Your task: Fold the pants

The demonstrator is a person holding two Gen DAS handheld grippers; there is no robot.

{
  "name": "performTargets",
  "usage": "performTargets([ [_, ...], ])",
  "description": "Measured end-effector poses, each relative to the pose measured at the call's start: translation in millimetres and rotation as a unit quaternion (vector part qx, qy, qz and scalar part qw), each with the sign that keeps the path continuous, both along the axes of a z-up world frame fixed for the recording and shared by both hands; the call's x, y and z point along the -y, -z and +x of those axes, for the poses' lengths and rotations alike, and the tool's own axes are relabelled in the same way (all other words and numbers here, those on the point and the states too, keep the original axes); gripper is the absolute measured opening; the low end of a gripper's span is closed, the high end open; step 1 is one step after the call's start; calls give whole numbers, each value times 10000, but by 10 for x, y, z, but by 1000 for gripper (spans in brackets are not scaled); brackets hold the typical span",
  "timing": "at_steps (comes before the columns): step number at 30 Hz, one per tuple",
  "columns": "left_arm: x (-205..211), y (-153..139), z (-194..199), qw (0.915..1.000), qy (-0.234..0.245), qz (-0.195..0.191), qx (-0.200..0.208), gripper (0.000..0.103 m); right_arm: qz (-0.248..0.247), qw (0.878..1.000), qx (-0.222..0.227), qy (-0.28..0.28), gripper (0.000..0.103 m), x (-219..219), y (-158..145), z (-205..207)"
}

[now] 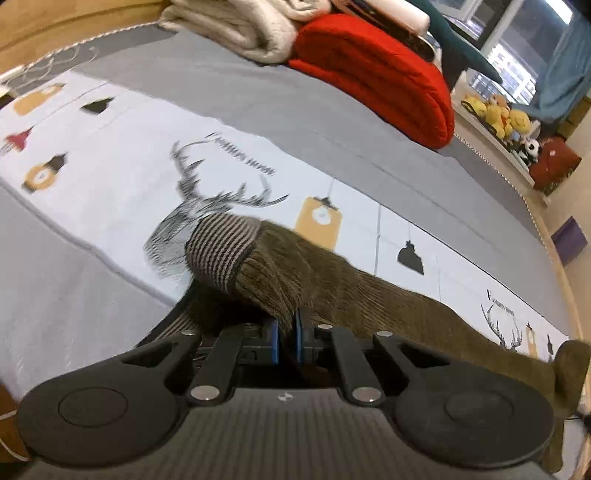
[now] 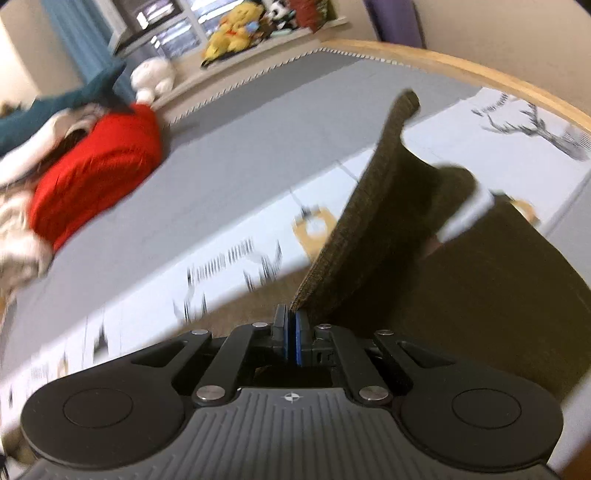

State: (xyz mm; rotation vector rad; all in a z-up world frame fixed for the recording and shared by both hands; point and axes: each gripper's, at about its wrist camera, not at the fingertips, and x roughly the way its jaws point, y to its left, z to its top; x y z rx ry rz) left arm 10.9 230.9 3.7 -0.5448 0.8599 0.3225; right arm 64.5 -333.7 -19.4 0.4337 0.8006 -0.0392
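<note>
Olive-brown corduroy pants with a striped ribbed cuff lie across a bed's white printed sheet. My left gripper is shut on a bunched fold of the pants just behind the cuff. In the right wrist view my right gripper is shut on the edge of the pants and holds it lifted above the bed, so the cloth rises in a stiff flap. More of the pants hangs dark at the right.
A red cushion and cream blankets are piled at the far side of the grey bedspread. Plush toys sit on a window ledge. The wooden bed rim curves past the sheet.
</note>
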Motion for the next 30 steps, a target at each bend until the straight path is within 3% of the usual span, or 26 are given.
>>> performTargets([
  [3, -78, 143, -134, 9990, 24, -163, -416, 10, -25, 9950, -985, -142, 3, 59, 305, -290],
  [5, -99, 295, -142, 9963, 20, -292, -813, 14, -68, 9917, -1266, -230, 4, 112, 415, -362],
  [6, -116, 344, -151, 9952, -110, -269, -933, 14, -166, 9925, -1205, -143, 4, 164, 402, -379],
  [8, -166, 339, -166, 9935, -436, -139, -1039, 27, -210, 9949, -962, 218, 6, 313, 325, -383],
  [9, -184, 286, -172, 9942, -533, -105, -927, 29, -47, 9956, -818, 455, 8, 423, 285, -389],
  [11, -124, 114, -149, 9962, -532, 336, -599, 34, 446, 9934, -487, 936, 14, 643, 220, -404],
  [12, -55, 35, -119, 9959, -428, 647, -464, 34, 612, 9915, -362, 1090, 17, 712, 202, -398],
  [14, 76, -27, -79, 9958, -140, 879, -234, 34, 744, 9890, -146, 1270, 21, 815, 171, -335],
  [18, 425, 72, 86, 9937, 875, 697, -79, 34, 932, 9847, 39, 1475, 29, 842, 216, -132],
  [21, 767, 255, 237, 9813, 1808, 603, -254, 34, 1041, 9790, 84, 1751, 34, 910, 301, 20],
  [23, 1029, 335, 330, 9671, 2367, 867, -330, 34, 903, 9791, 144, 1815, 35, 943, 316, 109],
  [25, 1206, 389, 396, 9561, 2718, 1034, -355, 34, 751, 9815, 184, 1749, 35, 959, 325, 221],
  [27, 1316, 474, 427, 9505, 2926, 940, -459, 34, 671, 9828, 183, 1711, 38, 989, 364, 328],
  [30, 1450, 710, 511, 9358, 3218, 967, -1070, 34, 727, 9827, 125, 1700, 38, 1047, 426, 455],
])
